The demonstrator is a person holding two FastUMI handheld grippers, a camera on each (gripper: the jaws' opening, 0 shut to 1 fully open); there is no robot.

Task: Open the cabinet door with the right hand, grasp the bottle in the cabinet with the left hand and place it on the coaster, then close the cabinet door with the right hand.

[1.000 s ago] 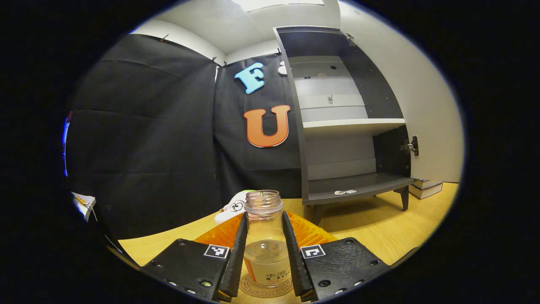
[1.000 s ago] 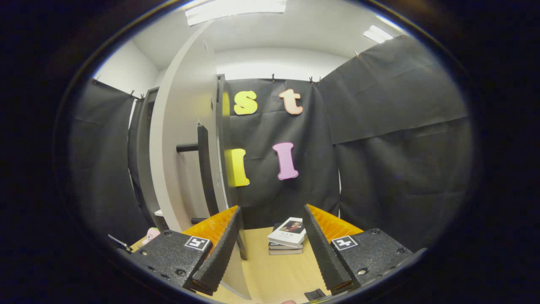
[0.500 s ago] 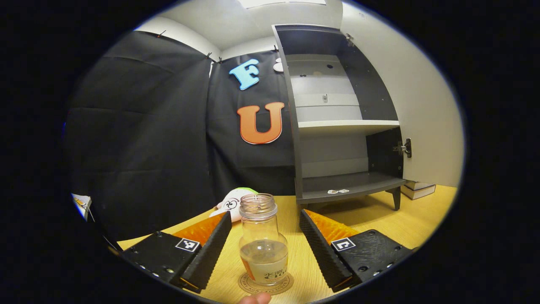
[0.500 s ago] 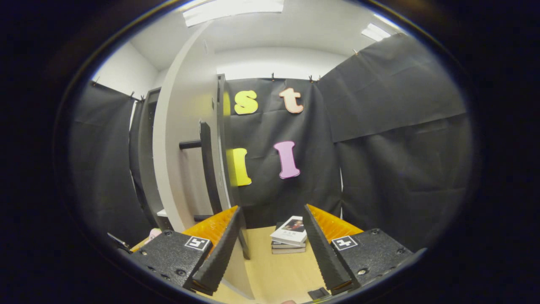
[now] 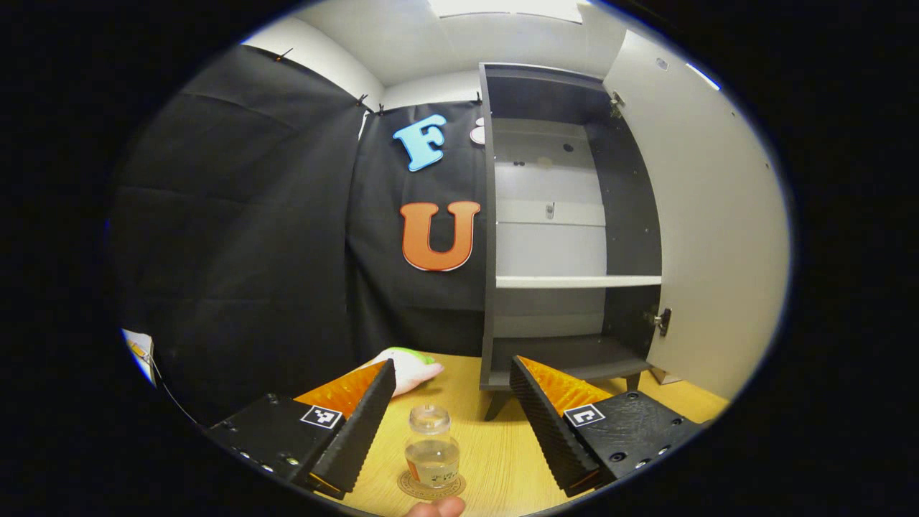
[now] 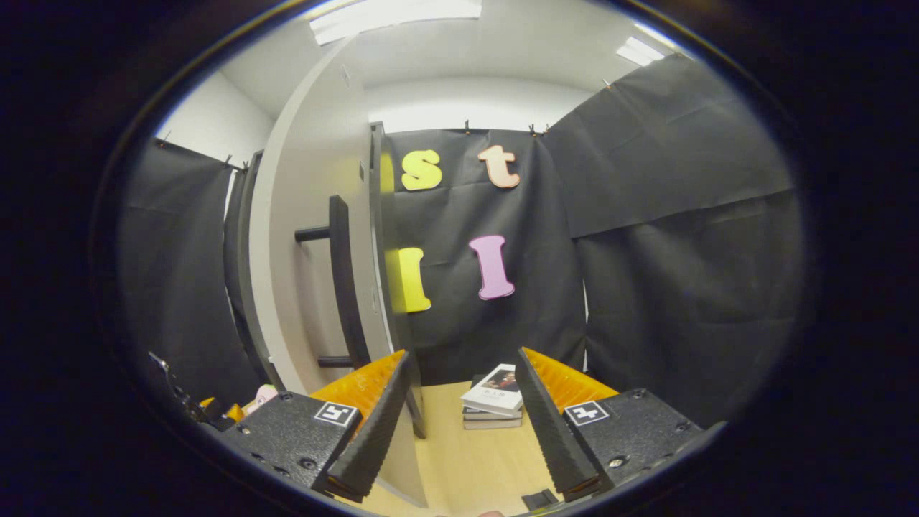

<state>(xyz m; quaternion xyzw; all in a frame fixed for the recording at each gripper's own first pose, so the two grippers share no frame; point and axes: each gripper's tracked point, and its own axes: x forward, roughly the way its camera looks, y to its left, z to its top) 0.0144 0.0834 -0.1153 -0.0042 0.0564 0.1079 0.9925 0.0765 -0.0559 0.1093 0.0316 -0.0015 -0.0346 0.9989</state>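
Observation:
A clear uncapped bottle with a little liquid stands upright on a round coaster on the wooden table. My left gripper is open, raised above and behind the bottle, touching nothing. The grey cabinet stands beyond with its white door swung wide to the right, shelves bare. In the right gripper view the open door shows edge-on at the left with its dark bar handle. My right gripper is open, just right of the door's edge, holding nothing.
A white and green plush toy lies on the table left of the cabinet. A stack of books sits on the table ahead of the right gripper. A fingertip shows at the left gripper view's bottom edge.
My left gripper let go of the bottle, opened, and pulled back and up, leaving it on the coaster. The right gripper stayed open and shifted slightly beside the door.

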